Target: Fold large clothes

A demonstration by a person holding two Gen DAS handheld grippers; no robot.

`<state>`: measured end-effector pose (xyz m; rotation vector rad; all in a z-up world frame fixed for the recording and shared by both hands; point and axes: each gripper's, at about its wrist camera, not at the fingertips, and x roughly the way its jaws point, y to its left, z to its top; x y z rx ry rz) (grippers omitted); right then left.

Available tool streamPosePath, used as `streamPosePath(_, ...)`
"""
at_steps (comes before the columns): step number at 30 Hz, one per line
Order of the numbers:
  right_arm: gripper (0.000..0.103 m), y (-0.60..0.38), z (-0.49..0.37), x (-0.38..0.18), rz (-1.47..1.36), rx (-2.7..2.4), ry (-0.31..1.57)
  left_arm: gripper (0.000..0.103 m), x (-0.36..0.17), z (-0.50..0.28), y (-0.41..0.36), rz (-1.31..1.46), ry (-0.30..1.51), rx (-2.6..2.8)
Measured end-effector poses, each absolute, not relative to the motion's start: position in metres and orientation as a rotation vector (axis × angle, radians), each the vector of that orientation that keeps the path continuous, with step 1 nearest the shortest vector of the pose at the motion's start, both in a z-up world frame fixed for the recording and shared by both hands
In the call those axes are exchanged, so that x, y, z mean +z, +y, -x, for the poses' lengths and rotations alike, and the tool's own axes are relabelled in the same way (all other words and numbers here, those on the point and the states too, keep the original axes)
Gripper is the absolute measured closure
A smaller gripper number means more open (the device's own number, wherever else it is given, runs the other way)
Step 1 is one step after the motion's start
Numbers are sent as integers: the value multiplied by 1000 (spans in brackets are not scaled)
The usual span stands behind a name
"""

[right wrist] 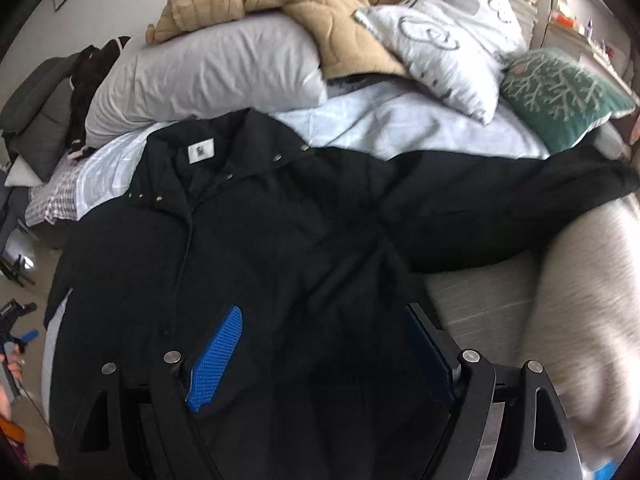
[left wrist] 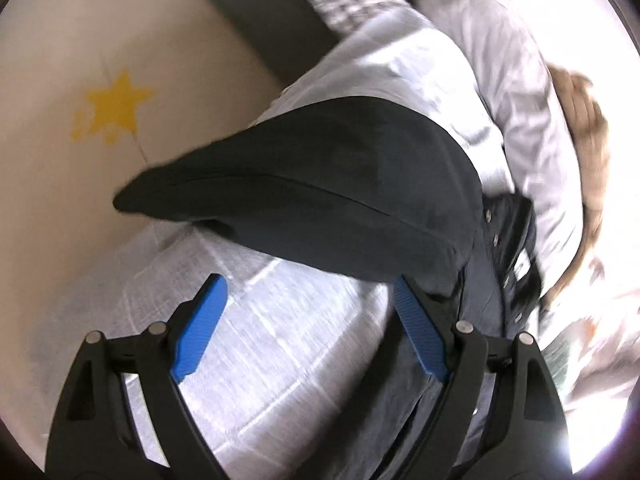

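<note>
Black jacket (right wrist: 280,248) spread flat, front up, on a bed (right wrist: 400,128) with pale blue bedding. Collar at the far side, white label just inside it, metal snaps along the neckline. 1 sleeve (right wrist: 520,208) stretched out to the right, its cuff near a green patterned cushion (right wrist: 560,96). Farther back: a grey pillow (right wrist: 208,68), a tan fleece blanket (right wrist: 320,4) heaped over it, and a white cushion with grey drawings (right wrist: 452,44).

Right claw (right wrist: 324,320) above the jacket's near part, blue pads (right wrist: 216,360) spread wide, nothing pinched between them; cannot tell whether the tips touch the cloth.

Left wrist view, blurred: left claw (left wrist: 308,292) also spread wide and empty, above checked white bedding (left wrist: 260,340). Jacket's other sleeve (left wrist: 312,196) just beyond the fingertips, reaching left past the bed's edge, with the floor (left wrist: 60,160) and a yellow star mark (left wrist: 116,104) behind it. Row of snaps visible at right.
</note>
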<state>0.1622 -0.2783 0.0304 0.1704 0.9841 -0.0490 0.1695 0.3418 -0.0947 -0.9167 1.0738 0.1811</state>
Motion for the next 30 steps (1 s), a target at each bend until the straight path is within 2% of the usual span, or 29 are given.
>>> streamPosePath(3,20,-267,-170,9,-220,-17,1008,18,-114,-174,347,1039,1044,135)
streamPosePath(9,20,-249,-180,-19,-208,15,1076,19,-132,-185,360,1263,843,162)
streamPosePath(10,20,-248,-180,-21,-211,22,1078,24,-134,-187,365,1295,816,180)
streamPosePath(11,20,-246,-180,-23,-212,26,1079,30,-136,-188,368,1323,789,214)
streamPosePath(12,19,-245,-180,-24,-210,28,1077,55,-138,-189,371,1328,781,273)
streamPosePath(13,19,-245,-180,-25,-209,28,1075,89,-137,-192,374,1308,794,323)
streamPosePath(15,19,-245,-181,-27,-206,26,1073,92,-132,-194,375,1283,782,375)
streamPosePath(19,20,-248,-181,-30,-204,14,1073,95,-67,-196,346,1007,636,387)
streamPosePath(24,20,-256,-180,-31,-224,7,1072,96,39,-204,255,610,447,189)
streamPosePath(28,20,-260,-178,-29,-243,4,1068,97,84,-213,164,396,420,-26)
streamPosePath(30,20,-261,-177,-28,-254,4,1062,97,89,-214,129,334,444,-111)
